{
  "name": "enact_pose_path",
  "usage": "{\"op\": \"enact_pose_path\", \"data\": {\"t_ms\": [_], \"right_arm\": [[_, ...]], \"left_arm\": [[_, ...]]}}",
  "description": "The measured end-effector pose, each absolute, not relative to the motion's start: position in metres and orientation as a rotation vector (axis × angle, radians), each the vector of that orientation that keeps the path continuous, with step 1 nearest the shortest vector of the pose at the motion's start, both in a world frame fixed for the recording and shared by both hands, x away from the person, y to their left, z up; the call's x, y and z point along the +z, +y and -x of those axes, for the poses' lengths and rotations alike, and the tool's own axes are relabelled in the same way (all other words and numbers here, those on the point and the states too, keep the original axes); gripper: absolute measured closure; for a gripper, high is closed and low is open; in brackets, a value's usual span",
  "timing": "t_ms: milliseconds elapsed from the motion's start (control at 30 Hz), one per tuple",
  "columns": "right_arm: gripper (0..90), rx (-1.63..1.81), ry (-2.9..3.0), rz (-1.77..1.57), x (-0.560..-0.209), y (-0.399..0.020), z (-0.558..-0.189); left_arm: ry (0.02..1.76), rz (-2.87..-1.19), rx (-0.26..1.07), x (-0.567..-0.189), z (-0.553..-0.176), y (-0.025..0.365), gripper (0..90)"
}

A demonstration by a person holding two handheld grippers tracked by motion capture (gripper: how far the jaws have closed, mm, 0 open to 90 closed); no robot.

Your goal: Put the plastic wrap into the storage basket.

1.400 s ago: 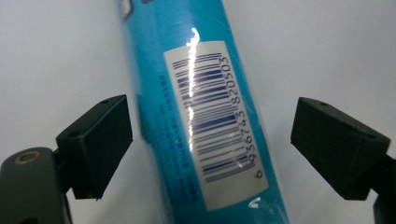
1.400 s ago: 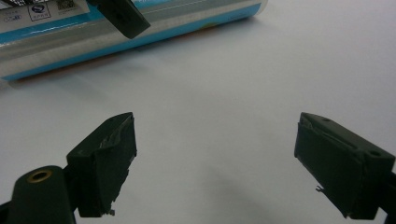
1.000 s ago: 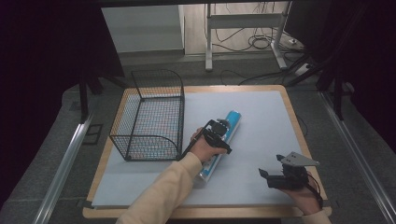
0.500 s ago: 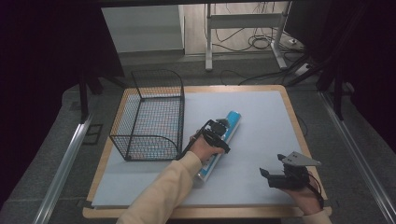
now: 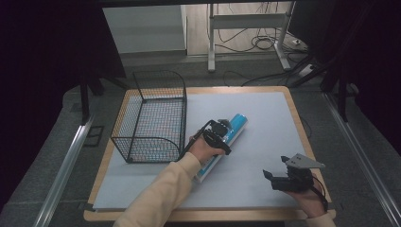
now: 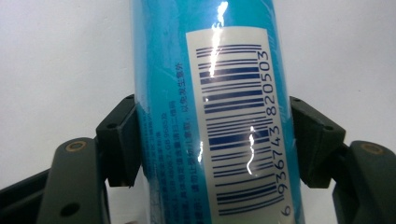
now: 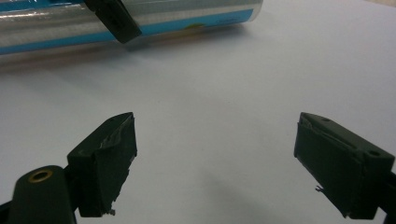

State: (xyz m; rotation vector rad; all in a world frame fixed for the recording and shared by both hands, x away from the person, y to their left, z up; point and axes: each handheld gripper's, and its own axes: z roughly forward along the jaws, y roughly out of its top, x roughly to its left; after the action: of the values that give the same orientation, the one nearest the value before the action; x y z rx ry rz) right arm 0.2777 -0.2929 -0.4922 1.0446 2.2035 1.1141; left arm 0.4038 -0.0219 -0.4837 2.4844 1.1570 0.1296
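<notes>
High view: the blue tube (image 5: 222,142) lies slanted on the white surface (image 5: 255,118) near its middle, just beside the wire basket (image 5: 153,118), which stands toward the left edge. The left tool (image 5: 218,135) sits over the tube. In the left gripper view its jaws have just been closing, and both pads now press the two sides of the tube (image 6: 210,116), beside the barcode label. The right tool (image 5: 283,177) rests near the front right corner, well apart from the tube, its jaws spread wide with nothing between them (image 7: 215,158).
</notes>
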Motion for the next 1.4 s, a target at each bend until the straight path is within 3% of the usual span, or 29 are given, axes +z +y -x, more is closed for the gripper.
{"op": "enact_pose_path", "data": {"t_ms": [1400], "right_arm": [[13.6, 1.113, 2.189, -1.047, -0.491, -0.295, -0.278]], "left_arm": [[1.07, -2.35, 0.22, -0.418, -0.396, 0.006, 31.4]]}}
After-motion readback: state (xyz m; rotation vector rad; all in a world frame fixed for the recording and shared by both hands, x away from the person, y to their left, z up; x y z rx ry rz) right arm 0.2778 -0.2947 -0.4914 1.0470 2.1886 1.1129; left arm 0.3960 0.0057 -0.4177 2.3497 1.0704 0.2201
